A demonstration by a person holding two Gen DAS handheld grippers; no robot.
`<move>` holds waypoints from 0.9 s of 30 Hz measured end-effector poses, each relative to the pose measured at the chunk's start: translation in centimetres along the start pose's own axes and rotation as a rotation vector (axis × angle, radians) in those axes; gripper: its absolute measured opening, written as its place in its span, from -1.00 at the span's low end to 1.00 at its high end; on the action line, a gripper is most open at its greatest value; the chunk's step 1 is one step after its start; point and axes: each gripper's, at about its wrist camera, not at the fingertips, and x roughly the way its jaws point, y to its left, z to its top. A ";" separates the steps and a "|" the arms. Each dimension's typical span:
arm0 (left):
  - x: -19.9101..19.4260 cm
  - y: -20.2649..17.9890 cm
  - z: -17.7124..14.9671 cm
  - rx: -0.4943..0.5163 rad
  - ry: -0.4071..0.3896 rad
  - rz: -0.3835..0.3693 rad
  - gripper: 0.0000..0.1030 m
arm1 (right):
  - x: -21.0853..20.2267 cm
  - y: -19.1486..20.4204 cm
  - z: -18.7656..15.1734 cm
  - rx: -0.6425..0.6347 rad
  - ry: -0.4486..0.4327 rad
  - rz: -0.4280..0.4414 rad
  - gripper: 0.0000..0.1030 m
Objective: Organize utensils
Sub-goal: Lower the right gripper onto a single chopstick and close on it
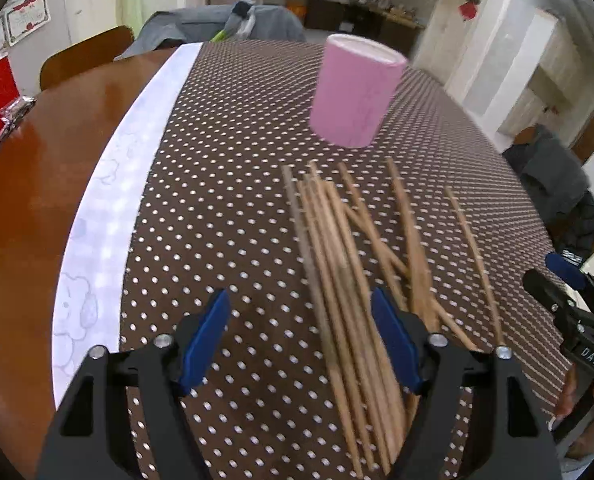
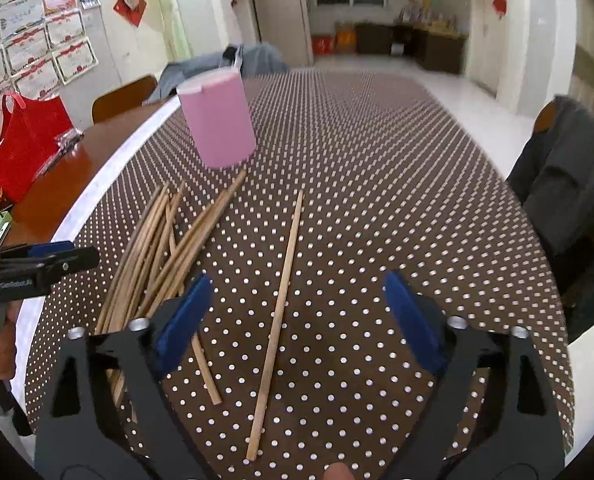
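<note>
A pile of several wooden chopsticks [image 1: 349,280] lies on the brown dotted tablecloth [image 1: 225,168]. A pink cylindrical holder [image 1: 355,92] stands upright beyond them. My left gripper [image 1: 301,312] is open and empty above the near end of the pile. In the right wrist view the pile [image 2: 165,248] lies at the left and one single chopstick [image 2: 281,304] lies apart in the middle. My right gripper [image 2: 297,300] is open and empty, with that single chopstick between its fingers. The pink holder [image 2: 219,120] stands at the far left there.
The other gripper [image 1: 569,304] shows at the right edge of the left wrist view. A red bag [image 2: 29,140] sits on the bare wooden table [image 1: 37,200] to the left. Chairs with grey jackets [image 2: 569,184] stand around the table.
</note>
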 end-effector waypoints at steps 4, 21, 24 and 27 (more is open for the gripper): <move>1.3 0.2 0.3 -0.012 0.065 0.022 -0.02 | 1.6 -0.9 0.5 0.019 0.085 0.034 0.32; 5.6 -0.1 4.1 0.063 0.200 0.108 -0.11 | 7.5 -0.8 4.3 -0.044 0.364 0.026 -0.02; 5.3 -0.2 4.4 0.070 0.214 0.125 -0.15 | 9.1 -0.6 5.3 -0.051 0.410 0.012 -0.10; 5.8 -0.3 5.4 0.054 0.222 0.133 -0.38 | 10.7 0.6 6.1 -0.073 0.449 -0.019 -0.26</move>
